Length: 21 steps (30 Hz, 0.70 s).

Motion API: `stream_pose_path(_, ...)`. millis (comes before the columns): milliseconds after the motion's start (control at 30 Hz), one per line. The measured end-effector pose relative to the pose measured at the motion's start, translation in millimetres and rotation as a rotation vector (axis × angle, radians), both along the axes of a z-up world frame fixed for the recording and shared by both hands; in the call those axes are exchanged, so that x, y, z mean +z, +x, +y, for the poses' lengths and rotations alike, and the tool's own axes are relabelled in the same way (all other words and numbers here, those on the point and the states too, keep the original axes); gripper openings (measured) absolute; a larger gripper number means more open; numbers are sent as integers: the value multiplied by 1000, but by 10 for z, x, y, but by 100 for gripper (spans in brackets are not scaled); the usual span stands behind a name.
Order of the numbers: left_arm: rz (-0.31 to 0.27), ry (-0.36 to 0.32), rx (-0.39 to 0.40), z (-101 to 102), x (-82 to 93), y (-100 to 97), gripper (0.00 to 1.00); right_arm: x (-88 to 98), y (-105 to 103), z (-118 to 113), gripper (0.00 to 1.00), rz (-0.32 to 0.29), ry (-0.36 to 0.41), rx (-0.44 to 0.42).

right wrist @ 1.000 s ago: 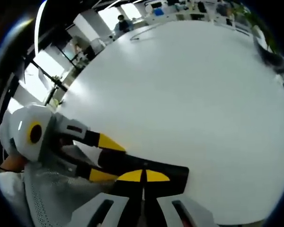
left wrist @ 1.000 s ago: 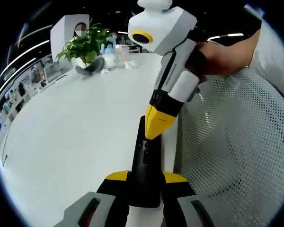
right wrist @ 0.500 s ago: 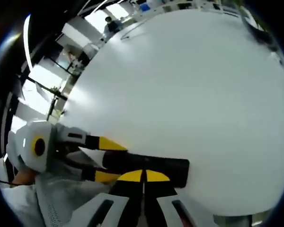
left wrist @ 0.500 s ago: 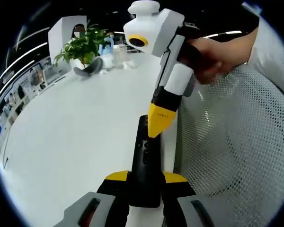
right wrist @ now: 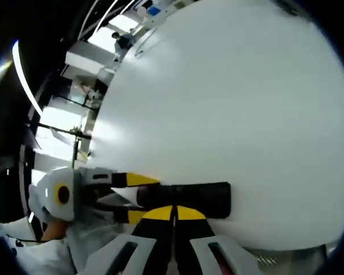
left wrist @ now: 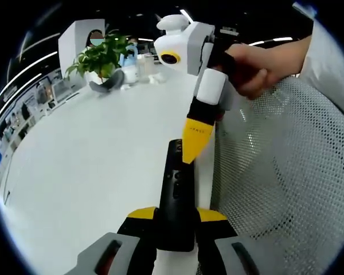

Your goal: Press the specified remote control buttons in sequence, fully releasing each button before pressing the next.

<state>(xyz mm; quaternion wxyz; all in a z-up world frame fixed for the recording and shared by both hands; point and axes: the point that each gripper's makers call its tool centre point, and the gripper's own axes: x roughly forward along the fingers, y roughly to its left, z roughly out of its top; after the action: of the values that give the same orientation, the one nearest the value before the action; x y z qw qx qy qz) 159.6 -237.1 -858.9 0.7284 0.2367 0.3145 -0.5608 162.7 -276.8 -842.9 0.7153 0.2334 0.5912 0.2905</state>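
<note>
**Over the remote: a press in hand**

At 6 o'clock of the left gripper view, the left tongs (left wrist: 175, 220) are clenched on the near end of the remote (left wrist: 175, 189), yellow tips either side of its black body, holding it out over the white bench (left wrist: 86, 166) and pointing toward 12 o'clock. The right tongs (left wrist: 194, 150) come in from 1 o'clock, jaws pinched together into a single yellow point with nothing between them. That point sits at the remote's upper face, near its far end; whether it is bearing on a button or just off it I cannot tell.

In the right gripper view the right tongs (right wrist: 173, 213) rise at 6 o'clock, tips together over the remote (right wrist: 186, 197), which lies across the frame, while the left tongs (right wrist: 135, 197) grip it from 9 o'clock.

My judgement: one press of the sequence is in hand. The next move calls for a clear lift of the point off the face, then a small shift along the remote to the next button, with the left tongs holding steady.

Around: a potted plant (left wrist: 103, 54) and a dark object (left wrist: 110, 82) stand at 11 o'clock, well apart. A white mesh chair back (left wrist: 281, 177) fills 3 o'clock, just beside the remote; a hand (left wrist: 252, 71) holds the right gripper at 1 o'clock. Nothing blocks the buttons.
</note>
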Motion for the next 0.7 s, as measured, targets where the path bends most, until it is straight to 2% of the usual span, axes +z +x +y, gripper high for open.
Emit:
stream_pose_path(367, 0, -1, 1, -2, -4, 2, 25, -58, -25, -57, 0, 23, -43, 1)
stream_pose_path(633, 0, -1, 0, -3, -6, -1, 25, -71, -34, -61, 0, 21, -60, 1)
stream_pose_path(700, 2, -2, -2, -6, -6, -7, 25, -95, -44, -58, 0, 11, -79, 24)
